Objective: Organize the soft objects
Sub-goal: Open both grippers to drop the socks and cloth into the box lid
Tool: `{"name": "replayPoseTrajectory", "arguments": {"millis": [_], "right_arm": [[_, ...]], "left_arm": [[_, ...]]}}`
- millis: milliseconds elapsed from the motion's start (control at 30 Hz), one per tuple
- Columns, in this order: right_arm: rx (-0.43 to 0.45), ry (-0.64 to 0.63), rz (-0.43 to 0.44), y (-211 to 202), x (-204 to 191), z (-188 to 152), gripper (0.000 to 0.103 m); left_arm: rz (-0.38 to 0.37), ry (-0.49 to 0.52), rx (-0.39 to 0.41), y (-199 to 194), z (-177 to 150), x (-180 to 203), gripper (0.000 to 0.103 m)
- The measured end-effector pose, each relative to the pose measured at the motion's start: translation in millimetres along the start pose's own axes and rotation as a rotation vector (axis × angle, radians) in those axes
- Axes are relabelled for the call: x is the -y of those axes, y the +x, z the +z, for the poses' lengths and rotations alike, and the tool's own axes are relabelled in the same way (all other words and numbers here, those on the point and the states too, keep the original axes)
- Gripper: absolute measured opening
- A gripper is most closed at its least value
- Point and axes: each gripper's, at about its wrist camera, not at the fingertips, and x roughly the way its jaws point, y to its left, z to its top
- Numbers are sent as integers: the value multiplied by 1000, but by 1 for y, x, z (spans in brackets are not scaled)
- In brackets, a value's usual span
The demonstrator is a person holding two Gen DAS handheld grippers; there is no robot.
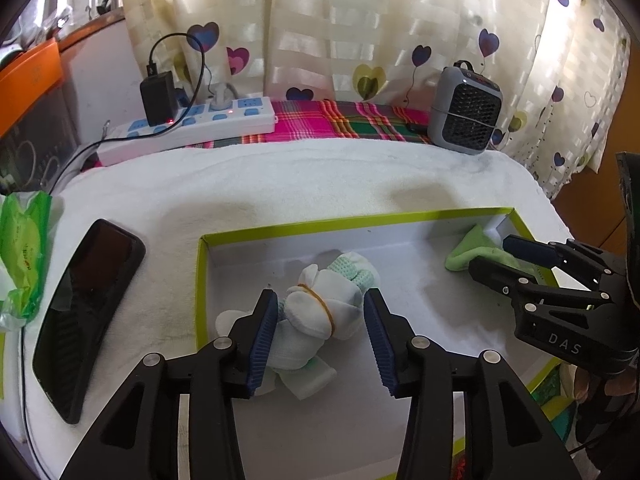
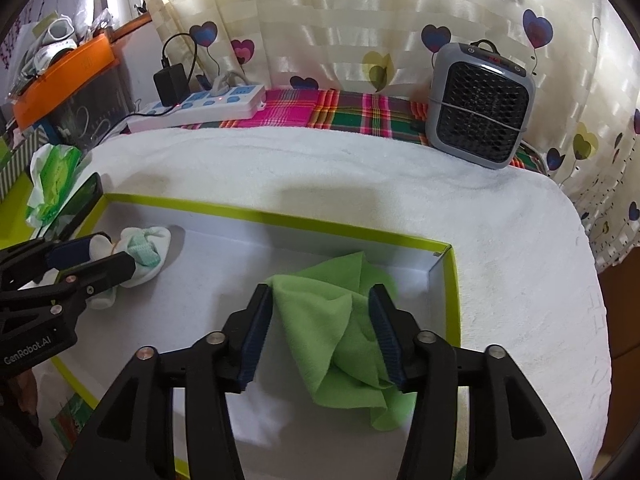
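A bundle of white and mint socks (image 1: 320,308) tied with a rubber band lies in the left part of a shallow white box with a lime rim (image 1: 352,220). My left gripper (image 1: 320,294) stands open around it; the left pad is close against the socks and a gap shows at the right pad. In the box's far right corner lies a crumpled green cloth (image 2: 332,320). My right gripper (image 2: 320,288) is open astride it, with a fold of the cloth resting against the right finger. Each gripper also shows in the other's view, the right gripper (image 1: 489,252) and the left gripper (image 2: 114,252).
The box sits on a white towel (image 1: 280,176). A black phone (image 1: 88,312) and a green wipes pack (image 1: 24,252) lie left of the box. Behind, on plaid cloth, are a power strip (image 1: 192,124) and a grey fan heater (image 1: 466,108), with a curtain behind them.
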Motion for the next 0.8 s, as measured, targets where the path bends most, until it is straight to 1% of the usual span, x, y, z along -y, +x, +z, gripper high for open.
{"name": "replayPoseTrajectory", "arguments": {"millis": [100, 267, 633, 800], "right_arm": [[11, 4, 12, -5, 0, 0, 58], [28, 15, 8, -12, 1, -1, 59], [68, 34, 22, -40, 4, -8, 59], [93, 43, 35, -58, 7, -14, 59]], "left_arm": [[-3, 2, 13, -6, -2, 1, 49], [-7, -14, 32, -16, -4, -1, 54], [-20, -10, 77, -48, -12, 4, 54], [-21, -13, 89, -66, -22, 7, 54]]}}
